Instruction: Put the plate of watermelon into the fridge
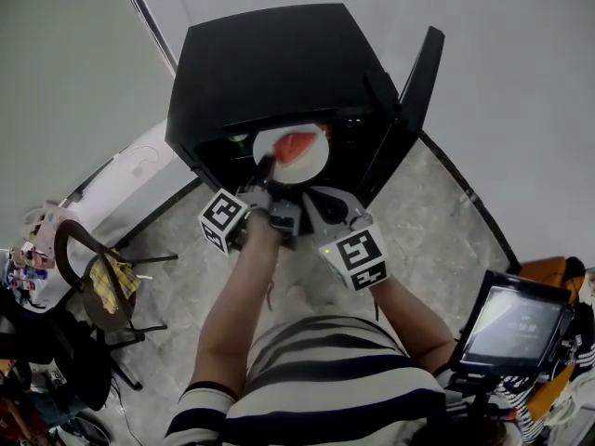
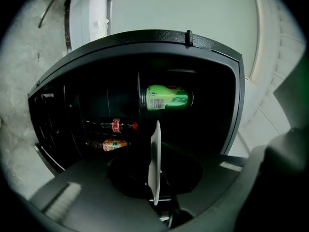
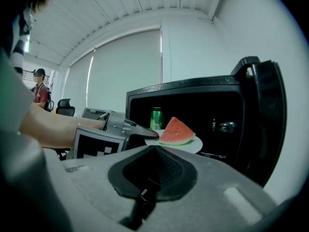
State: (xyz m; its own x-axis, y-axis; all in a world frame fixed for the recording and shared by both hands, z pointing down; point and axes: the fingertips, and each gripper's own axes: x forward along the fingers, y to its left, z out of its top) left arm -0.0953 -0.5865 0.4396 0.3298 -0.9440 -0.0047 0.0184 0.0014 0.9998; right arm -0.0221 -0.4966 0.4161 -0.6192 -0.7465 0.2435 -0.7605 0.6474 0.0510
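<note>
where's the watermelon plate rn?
Centre of the head view: the plate is at the mouth of the open fridge, its near rim clamped in the left gripper, with the fridge door open to its right.

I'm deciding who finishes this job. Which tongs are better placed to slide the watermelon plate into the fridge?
Left. The left tongs grip the plate right at the open fridge. The right tongs are shut on nothing beside it.
</note>
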